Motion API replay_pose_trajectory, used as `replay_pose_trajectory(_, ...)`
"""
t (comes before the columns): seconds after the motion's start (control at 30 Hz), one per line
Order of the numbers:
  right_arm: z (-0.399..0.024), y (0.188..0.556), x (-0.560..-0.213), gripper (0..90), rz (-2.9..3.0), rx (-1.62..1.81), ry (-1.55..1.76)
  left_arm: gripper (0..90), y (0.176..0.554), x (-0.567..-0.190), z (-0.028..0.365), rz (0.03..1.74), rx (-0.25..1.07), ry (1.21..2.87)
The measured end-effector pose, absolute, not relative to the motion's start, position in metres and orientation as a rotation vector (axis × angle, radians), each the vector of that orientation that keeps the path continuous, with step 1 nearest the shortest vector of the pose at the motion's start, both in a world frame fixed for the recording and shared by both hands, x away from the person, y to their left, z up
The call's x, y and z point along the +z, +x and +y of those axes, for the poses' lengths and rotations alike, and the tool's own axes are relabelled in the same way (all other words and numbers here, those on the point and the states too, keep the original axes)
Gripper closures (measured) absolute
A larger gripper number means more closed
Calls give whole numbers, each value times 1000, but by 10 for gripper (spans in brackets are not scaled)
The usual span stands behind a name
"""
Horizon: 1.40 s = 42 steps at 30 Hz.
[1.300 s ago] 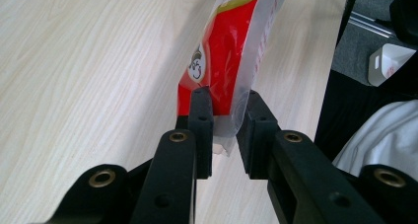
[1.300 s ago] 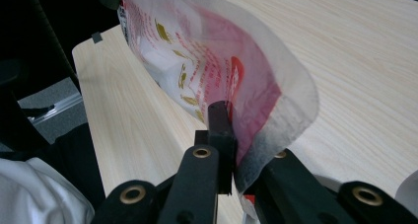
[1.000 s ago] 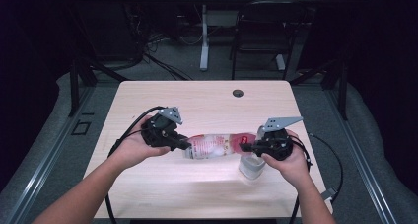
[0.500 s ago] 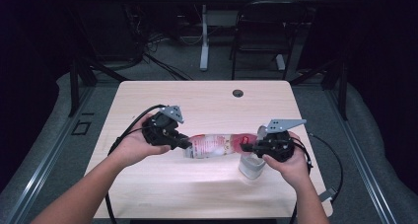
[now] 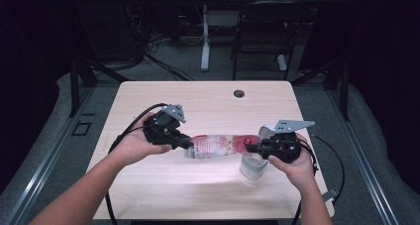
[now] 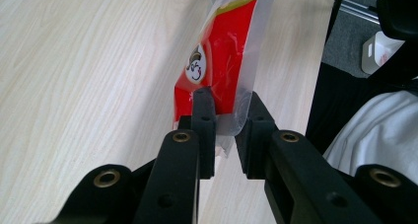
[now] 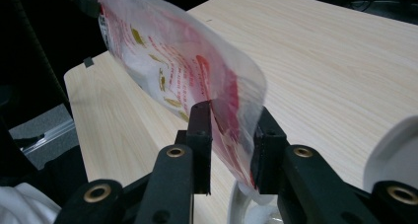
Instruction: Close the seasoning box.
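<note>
Pouring looks under way: the left claw [image 5: 184,143] pinches the bottom seal of the red packet [image 5: 218,145], held level above the desk [image 5: 148,185], while the right claw [image 5: 253,148] has just been opening around its other end over the white cup [image 5: 251,166], so tilting comes next.

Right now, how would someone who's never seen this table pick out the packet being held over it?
Start at the pale wooden table. Above its middle, the left gripper and right gripper hold a flat plastic pouch level between them, one at each end. It is clear-edged with red print, unlike the plain white cup below its right end.
</note>
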State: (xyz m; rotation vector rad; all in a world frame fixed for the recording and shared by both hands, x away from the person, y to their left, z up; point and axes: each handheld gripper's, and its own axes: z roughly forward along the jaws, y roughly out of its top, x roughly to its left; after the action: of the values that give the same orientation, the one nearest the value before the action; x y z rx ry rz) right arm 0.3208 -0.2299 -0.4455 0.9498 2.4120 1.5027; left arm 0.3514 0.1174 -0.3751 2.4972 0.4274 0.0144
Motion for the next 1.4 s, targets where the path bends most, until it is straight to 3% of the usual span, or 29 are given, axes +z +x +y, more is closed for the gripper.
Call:
replay_pose_trajectory(0.5,-236,318,-446,865,2356,1504,951,811,353,-372,116,427,-11,2486)
replay_pose_trajectory(1.4,-237,317,-445,879,2353,1503,970,817,353,-357,107,421,-8,2534)
